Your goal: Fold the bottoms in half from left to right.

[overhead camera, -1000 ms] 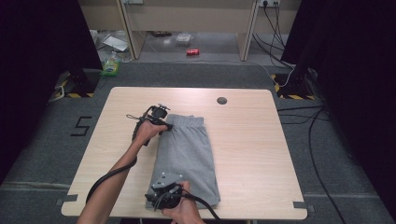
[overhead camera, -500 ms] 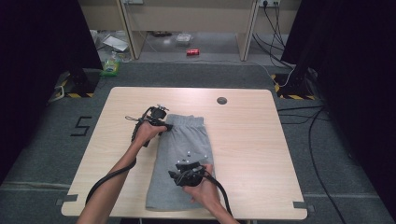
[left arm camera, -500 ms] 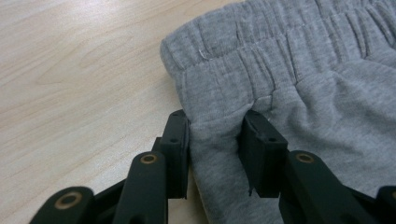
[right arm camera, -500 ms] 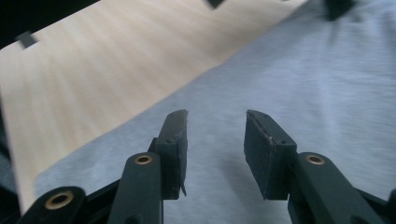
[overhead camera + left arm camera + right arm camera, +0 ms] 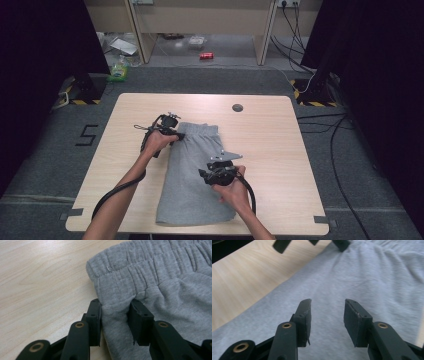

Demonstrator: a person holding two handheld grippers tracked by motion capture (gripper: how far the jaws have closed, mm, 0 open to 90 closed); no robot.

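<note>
Shorts [image 5: 192,175] of grey jersey lie flat on the worktop [image 5: 270,135], folded lengthwise into a narrow strip, with the elastic waistband [image 5: 140,267] at the far end and the leg hems near the person's edge.

The left claw [image 5: 115,315] sits at the left corner of the waistband. Its jaws stand apart with a ridge of cloth between them, just under the elastic; the pads seem to touch the cloth on both sides, but I cannot tell if they really pinch it.

The right claw [image 5: 327,315] hovers over the middle of the shorts, its jaws wide apart and holding nothing; the cloth below it is smooth.

I judge the step to be a fold across the length. To do it well, the left claw should press its corner so the strip does not slide. The right claw should take both layers at one edge, not only the upper one, lift low, and carry the cloth straight along the strip so the edges meet.
</note>
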